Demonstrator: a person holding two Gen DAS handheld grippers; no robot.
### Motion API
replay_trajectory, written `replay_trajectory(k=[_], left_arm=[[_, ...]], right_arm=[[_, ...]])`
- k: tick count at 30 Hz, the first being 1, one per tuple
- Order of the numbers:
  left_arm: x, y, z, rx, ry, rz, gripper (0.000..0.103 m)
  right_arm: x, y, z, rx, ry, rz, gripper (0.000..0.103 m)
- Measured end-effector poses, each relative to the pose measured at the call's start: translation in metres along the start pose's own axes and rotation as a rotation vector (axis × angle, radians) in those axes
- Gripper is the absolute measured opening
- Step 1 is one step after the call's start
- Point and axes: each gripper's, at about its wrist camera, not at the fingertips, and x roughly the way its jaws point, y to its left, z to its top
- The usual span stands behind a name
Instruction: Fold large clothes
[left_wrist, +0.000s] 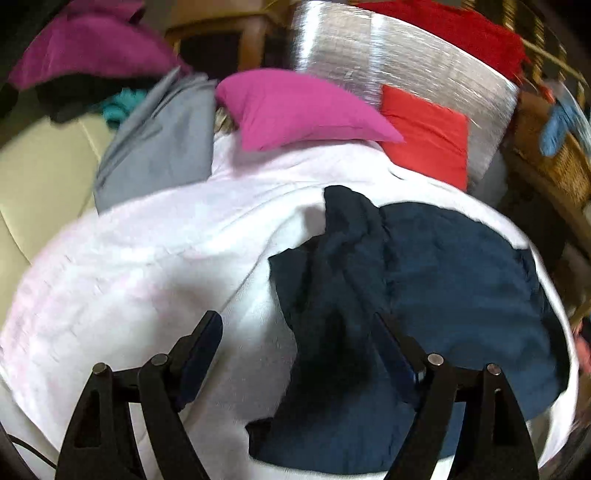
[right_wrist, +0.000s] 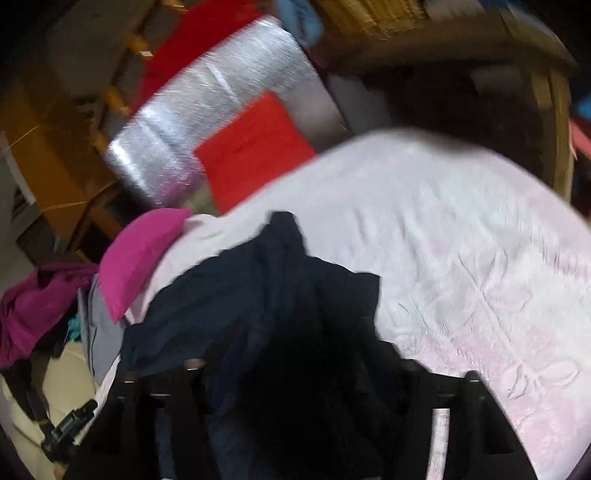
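Note:
A dark navy garment (left_wrist: 424, 295) lies crumpled on a white and pale pink bedcover (left_wrist: 147, 266). My left gripper (left_wrist: 299, 328) is open just above the cover, its right finger over the garment's left part and its left finger over bare cover. In the right wrist view the same garment (right_wrist: 258, 295) drapes over my right gripper (right_wrist: 291, 362) and hides its fingertips. The dark cloth fills the space between the fingers, and I cannot see whether they pinch it. The bedcover (right_wrist: 461, 240) spreads to the right.
A magenta folded piece (left_wrist: 295, 110), a red folded piece (left_wrist: 424, 136) and a grey garment (left_wrist: 159, 147) lie at the cover's far side. A silver foil-covered block (left_wrist: 388, 66) stands behind them. A magenta pile (left_wrist: 85, 48) sits far left. Wicker furniture (left_wrist: 546, 158) stands right.

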Motion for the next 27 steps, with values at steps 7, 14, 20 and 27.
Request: replay_trajectory(k=[7, 14, 20, 27], left_arm=[[0.000, -0.032, -0.019, 0.127, 0.038, -0.033, 0.093], [0.054, -0.021, -0.019, 0.017, 0.280, -0.069, 0.102], [0.060, -0.008, -0.018, -0.096, 0.319, -0.093, 0.103], [0.045, -0.001, 0.002, -0.076, 0.321, -0.160, 0.103]], right_arm=[[0.030, 0.015, -0.019, -0.061, 0.124, 0.012, 0.034], [0.071, 0.021, -0.012, -0.049, 0.215, -0.034, 0.031], [0.097, 0.052, 0.030, -0.081, 0.113, -0.026, 0.031], [0.211, 0.043, 0.048, 0.012, 0.284, -0.175, 0.030]])
